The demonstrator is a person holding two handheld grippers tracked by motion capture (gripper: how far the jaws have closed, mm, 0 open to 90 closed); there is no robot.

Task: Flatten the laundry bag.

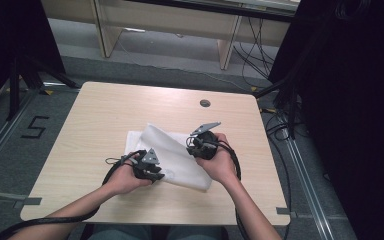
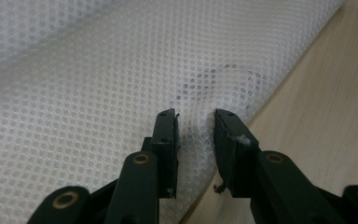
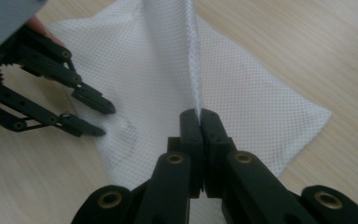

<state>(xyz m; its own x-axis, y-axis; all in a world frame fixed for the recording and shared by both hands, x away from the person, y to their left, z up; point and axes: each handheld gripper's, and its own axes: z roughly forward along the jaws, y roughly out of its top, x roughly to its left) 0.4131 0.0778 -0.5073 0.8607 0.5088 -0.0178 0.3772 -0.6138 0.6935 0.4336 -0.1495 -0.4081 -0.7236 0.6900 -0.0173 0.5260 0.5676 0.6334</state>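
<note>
Fingers of right gripper (image 3: 199, 116) clenched on a lifted fold of white mesh cloth (image 3: 168, 70); fingers of left gripper (image 2: 195, 122) partly apart, straddling cloth edge, grip uncertain. Cloth spread mid wooden tabletop (image 1: 105, 110); grey floor (image 1: 180, 55), black cables (image 1: 280, 130) beyond

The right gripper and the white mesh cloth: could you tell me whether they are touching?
Touching. The right gripper view shows the right gripper with its jaws closed on a raised fold of the white mesh cloth, which rises straight out from between them.
</note>
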